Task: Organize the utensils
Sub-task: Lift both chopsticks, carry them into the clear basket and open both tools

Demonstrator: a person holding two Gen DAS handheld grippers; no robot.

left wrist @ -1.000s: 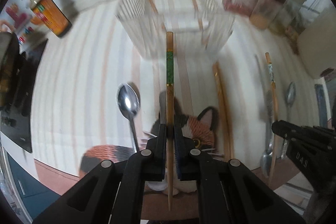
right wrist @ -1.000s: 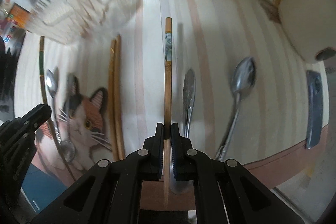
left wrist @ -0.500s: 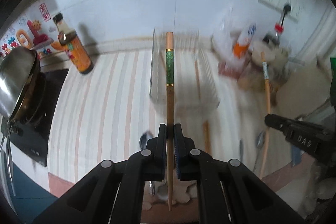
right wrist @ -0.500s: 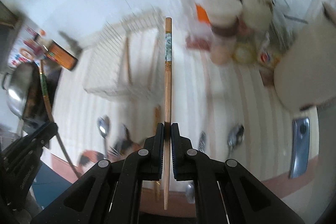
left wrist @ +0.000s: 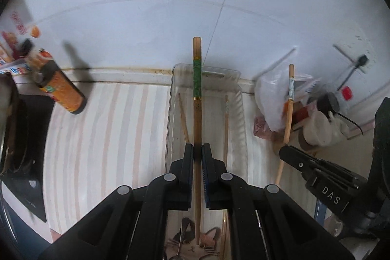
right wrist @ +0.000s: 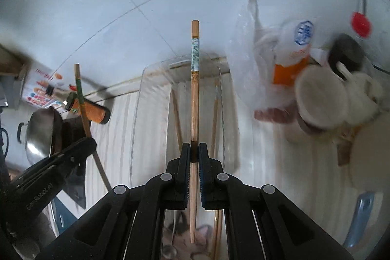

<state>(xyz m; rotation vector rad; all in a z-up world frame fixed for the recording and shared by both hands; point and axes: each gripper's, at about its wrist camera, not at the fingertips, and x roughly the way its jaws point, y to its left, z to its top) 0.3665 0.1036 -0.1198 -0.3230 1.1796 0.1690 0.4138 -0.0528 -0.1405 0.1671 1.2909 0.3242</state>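
Left tongs (left wrist: 197,150) clenched on green-banded chopstick (left wrist: 197,79); right tongs (right wrist: 194,150) clenched on pale-banded chopstick (right wrist: 195,79). Both above clear bin (left wrist: 240,99) at bench back edge.

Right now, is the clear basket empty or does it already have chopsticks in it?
Not empty. The clear basket already holds two chopsticks lying along its floor, seen in both wrist views.
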